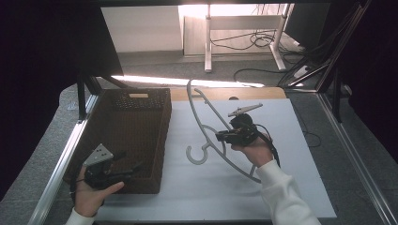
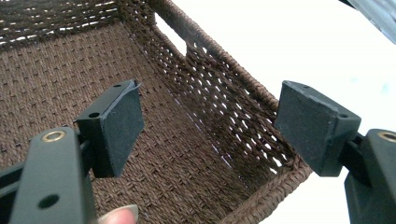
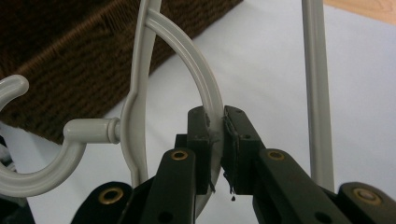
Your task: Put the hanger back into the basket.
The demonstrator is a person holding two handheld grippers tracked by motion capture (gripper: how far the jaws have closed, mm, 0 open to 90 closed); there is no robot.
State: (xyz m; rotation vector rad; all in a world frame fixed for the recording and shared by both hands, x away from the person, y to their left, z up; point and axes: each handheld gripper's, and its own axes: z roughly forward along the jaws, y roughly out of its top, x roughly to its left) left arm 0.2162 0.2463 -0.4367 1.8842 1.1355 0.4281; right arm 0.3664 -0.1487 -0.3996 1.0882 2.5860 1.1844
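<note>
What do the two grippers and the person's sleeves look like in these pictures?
Both grippers are black. The left gripper carries a grey three-cornered plate dotted with small holes; the right gripper has a similar plate and a black cable. Up close, each jaw arm has brass-coloured rivets and flat, dark rectangular pads. The sleeves are white.

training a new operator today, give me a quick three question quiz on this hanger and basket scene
1. True or false: the right gripper is shut on the grey hanger.
2. Where does the left gripper sit? A) open, over the brown woven basket B) shut on the basket's rim C) shut on the hanger's hook
3. In one word, what colour is the cloth under the hanger?

Key: 1 true; 2 A; 3 white.
</note>
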